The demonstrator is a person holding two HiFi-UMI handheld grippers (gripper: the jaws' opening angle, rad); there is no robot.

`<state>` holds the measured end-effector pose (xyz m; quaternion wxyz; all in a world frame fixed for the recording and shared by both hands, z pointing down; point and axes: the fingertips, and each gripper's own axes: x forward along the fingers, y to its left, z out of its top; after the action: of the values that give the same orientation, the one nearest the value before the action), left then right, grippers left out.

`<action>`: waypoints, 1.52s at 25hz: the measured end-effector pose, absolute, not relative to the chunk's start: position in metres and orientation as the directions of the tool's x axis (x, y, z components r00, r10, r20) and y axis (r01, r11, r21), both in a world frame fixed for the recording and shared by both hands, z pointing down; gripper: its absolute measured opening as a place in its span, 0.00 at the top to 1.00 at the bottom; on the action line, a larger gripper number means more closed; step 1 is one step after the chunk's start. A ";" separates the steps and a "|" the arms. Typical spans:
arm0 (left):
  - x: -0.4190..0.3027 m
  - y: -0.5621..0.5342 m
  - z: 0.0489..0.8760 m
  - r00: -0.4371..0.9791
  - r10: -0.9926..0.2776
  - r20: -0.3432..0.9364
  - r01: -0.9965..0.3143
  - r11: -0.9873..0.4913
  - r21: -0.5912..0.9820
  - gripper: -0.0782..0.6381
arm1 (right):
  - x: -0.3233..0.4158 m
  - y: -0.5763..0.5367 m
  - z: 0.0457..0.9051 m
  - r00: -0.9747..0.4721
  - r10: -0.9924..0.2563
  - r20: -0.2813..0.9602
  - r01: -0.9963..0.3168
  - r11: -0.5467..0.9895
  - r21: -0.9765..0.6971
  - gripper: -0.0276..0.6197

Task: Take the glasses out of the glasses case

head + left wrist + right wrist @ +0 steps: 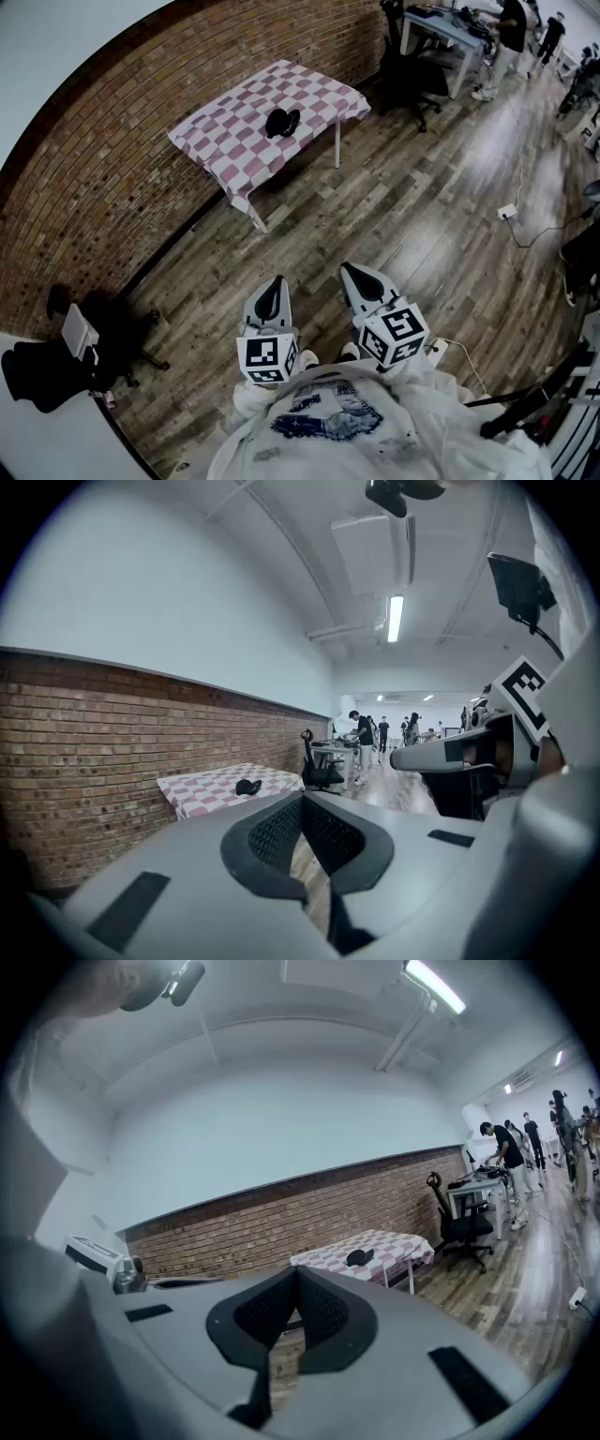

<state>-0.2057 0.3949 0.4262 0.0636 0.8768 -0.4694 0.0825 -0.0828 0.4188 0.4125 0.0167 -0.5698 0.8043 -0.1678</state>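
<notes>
We hold left gripper and right gripper, both pinched together, nothing between. Black glasses case: near the middle of the checked table, well apart from us.

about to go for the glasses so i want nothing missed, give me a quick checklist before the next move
1. Black rounded glasses case lying on the pink-and-white checked table: ok.
2. Case within reach: not ok, the table stands far across the wooden plank floor.
3. Left gripper empty: ok, jaws together on nothing.
4. Right gripper empty: ok, jaws together on nothing.
5. Case lid open or closed: cannot tell, too small.
</notes>
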 end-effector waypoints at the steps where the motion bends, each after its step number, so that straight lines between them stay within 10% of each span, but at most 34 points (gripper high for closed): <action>1: -0.203 0.396 0.427 0.543 -0.813 0.209 -0.835 -0.549 0.035 0.88 | -0.080 0.419 0.413 -0.354 -0.921 0.165 -0.909 0.298 -0.291 0.94; 38: -0.094 0.303 0.453 0.571 -0.792 0.218 -0.817 -0.574 0.054 0.88 | 0.036 0.348 0.449 -0.319 -0.925 0.207 -0.909 0.236 -0.344 0.94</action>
<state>-0.0941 0.3027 0.4533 0.0741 0.8832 -0.4553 0.0850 0.0362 0.3478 0.4493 0.0197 -0.5832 0.7860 -0.2042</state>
